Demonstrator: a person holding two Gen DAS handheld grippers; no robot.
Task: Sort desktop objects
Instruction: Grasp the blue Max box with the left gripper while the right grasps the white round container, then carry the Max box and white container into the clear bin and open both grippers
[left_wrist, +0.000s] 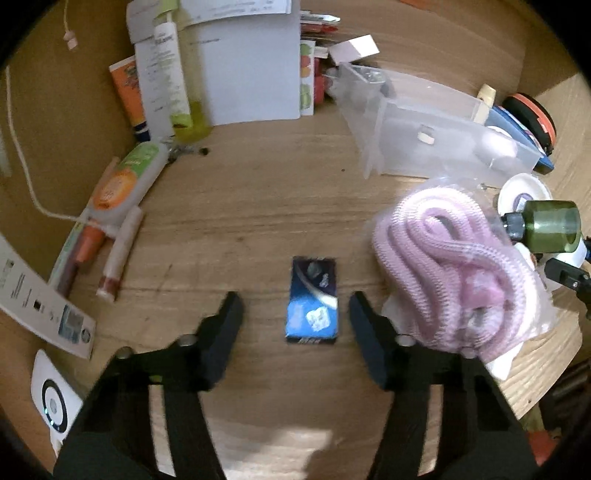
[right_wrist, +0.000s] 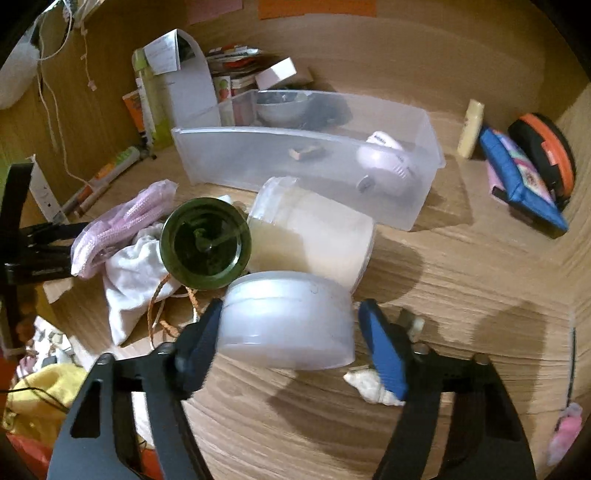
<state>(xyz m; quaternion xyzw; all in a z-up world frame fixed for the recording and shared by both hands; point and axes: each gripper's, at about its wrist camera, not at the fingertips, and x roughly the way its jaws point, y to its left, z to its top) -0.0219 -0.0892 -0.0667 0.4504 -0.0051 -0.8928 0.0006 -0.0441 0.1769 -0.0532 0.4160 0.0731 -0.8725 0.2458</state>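
Over the desk (left_wrist: 258, 221), both grippers gape — left gripper (left_wrist: 293, 301) around a blue packet (left_wrist: 312, 306), right gripper (right_wrist: 290, 314) around a white jar (right_wrist: 286, 325).

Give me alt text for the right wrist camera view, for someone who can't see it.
The right gripper has its open fingers around a squat white round tub on a cluttered wooden desk. Just behind stand a dark green bottle and a larger white jar, with a clear plastic bin beyond.

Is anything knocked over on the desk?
Yes. The big white jar and the green bottle lie on their sides instead of standing, the bottle's base facing the right camera, beside the clear bin.
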